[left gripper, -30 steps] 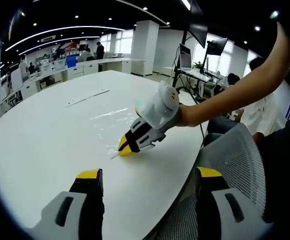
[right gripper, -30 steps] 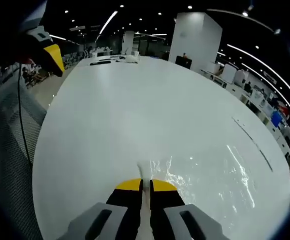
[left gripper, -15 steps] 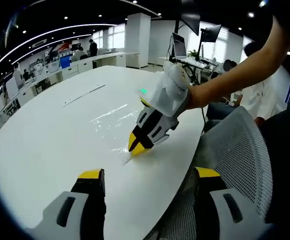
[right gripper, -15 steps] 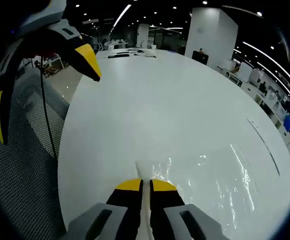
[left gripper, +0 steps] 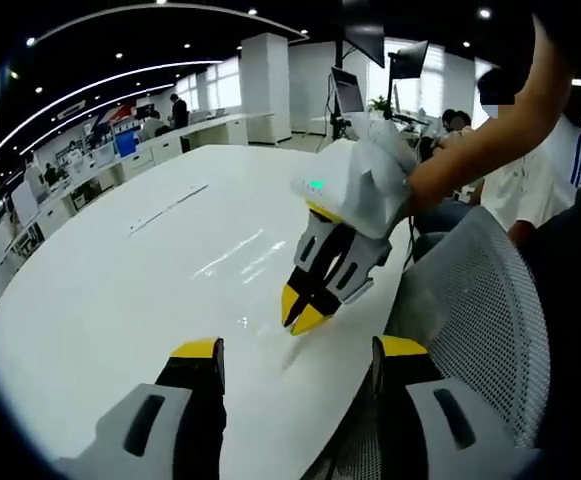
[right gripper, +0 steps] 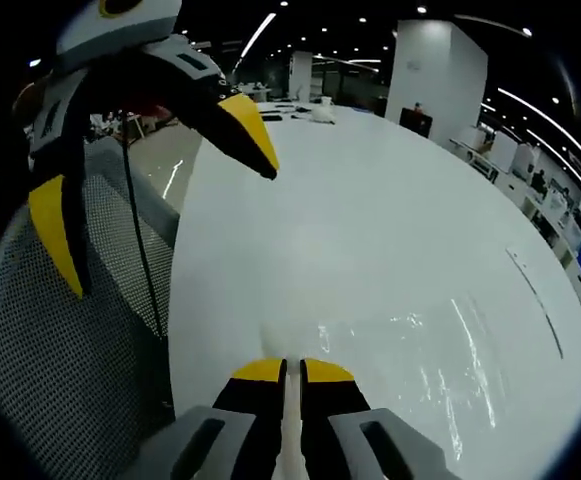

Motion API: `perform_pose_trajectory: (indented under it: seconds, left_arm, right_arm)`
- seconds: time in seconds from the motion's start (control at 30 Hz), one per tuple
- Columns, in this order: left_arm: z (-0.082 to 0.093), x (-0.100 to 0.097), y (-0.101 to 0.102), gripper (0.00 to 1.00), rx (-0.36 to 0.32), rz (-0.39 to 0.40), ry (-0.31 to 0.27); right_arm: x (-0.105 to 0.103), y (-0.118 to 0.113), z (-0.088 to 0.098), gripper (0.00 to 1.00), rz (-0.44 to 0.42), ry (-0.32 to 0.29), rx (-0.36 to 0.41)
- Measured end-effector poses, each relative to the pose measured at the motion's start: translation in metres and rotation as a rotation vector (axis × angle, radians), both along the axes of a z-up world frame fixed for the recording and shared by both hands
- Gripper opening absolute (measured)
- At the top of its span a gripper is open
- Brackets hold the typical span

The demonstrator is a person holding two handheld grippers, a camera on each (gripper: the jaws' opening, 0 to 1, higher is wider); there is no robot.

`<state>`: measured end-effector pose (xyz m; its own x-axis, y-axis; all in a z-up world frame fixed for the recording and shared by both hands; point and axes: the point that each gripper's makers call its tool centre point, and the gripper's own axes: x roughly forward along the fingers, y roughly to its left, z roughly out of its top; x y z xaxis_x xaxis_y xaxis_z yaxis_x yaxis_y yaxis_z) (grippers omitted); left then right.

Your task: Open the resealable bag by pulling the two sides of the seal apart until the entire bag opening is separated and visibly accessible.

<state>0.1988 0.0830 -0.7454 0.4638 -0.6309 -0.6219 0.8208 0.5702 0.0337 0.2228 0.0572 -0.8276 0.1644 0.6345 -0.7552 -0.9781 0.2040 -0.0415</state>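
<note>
A clear resealable bag lies flat and glossy on the white table. In the left gripper view my right gripper comes in from the right, shut on the bag's near edge close to the table's rim. My left gripper stands open just in front of it, one jaw on either side and nothing between them. In the right gripper view my right gripper pinches a thin white strip of the bag. There the open left gripper hangs at the upper left, apart from the bag.
A grey mesh chair stands against the table's edge, and its chair back is at the lower left. A person's arm holds the right gripper. A thin strip lies farther out on the table. Desks line the room behind.
The two grippers have drawn closer together: the left one now looms large in the right gripper view. The right gripper, still shut on the bag's edge, has shifted toward the table's rim.
</note>
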Motion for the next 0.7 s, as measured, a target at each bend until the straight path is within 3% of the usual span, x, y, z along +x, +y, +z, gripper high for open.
perform_pose_trajectory:
  seconds: [0.1, 0.2, 0.7]
  left_arm:
    - [-0.004, -0.001, 0.002, 0.58, 0.036, -0.009, -0.012]
    - [-0.011, -0.001, 0.006, 0.59, 0.126, -0.047, -0.046]
    - [0.000, -0.003, -0.011, 0.43, 0.106, -0.091, -0.115]
  right_arm:
    - [-0.003, -0.002, 0.007, 0.01, 0.005, -0.014, -0.008]
    - [-0.003, -0.003, 0.018, 0.01, -0.019, -0.029, 0.009]
    - [-0.017, -0.003, 0.053, 0.01, -0.026, -0.045, 0.063]
